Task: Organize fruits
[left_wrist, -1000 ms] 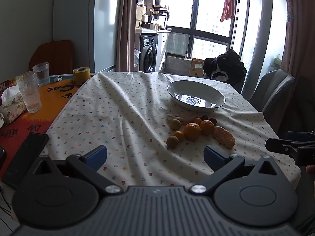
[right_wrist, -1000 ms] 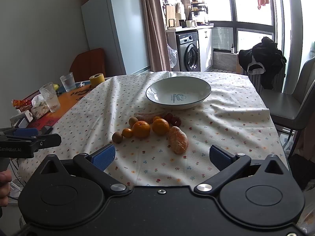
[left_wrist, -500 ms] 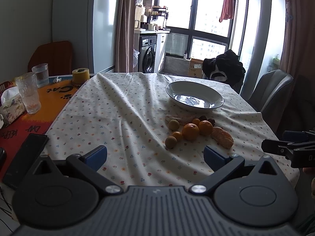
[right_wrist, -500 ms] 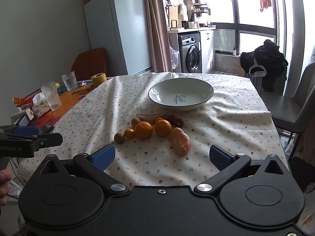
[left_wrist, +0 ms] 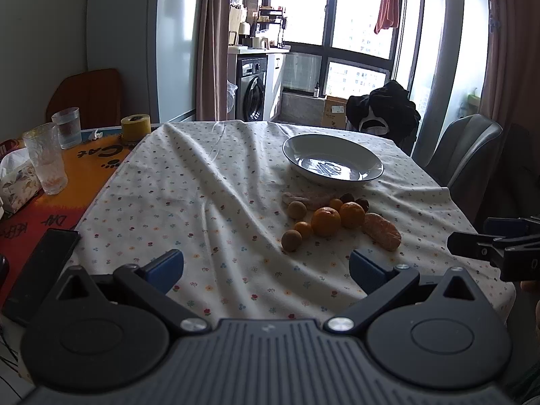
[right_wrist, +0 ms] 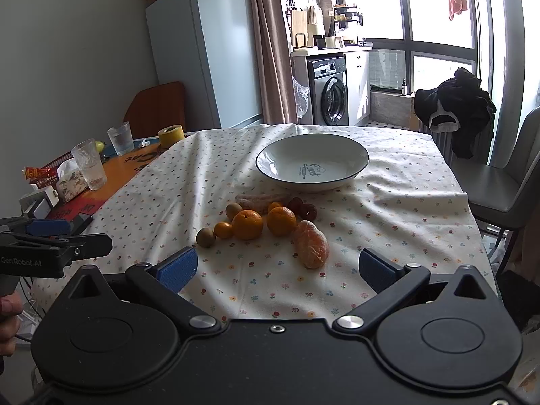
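Observation:
A cluster of fruit lies on the flowered tablecloth: two oranges (right_wrist: 247, 224) (right_wrist: 281, 220), a peeled mandarin (right_wrist: 311, 248), small kumquats (right_wrist: 223, 230), two brown kiwis (right_wrist: 205, 237), dark red fruits (right_wrist: 308, 211). The same pile shows in the left wrist view, with an orange (left_wrist: 326, 221) and the peeled mandarin (left_wrist: 382, 231). Behind it stands an empty white bowl (right_wrist: 270, 165) (left_wrist: 373, 160). My left gripper (left_wrist: 266, 268) is open, short of the fruit. My right gripper (right_wrist: 278, 270) is open too, with the peeled mandarin just beyond its fingers.
On the orange mat at the left stand two glasses (left_wrist: 49, 162) (left_wrist: 67, 127), a tissue box (left_wrist: 15, 182), yellow tape (left_wrist: 136, 127) and a dark phone (left_wrist: 40, 270). A grey chair (right_wrist: 503, 182) sits at the table's right side. The tablecloth (left_wrist: 202, 202) is wrinkled.
Both grippers have crept slightly forward toward the fruit and stayed open. The fruit and bowl have not moved.

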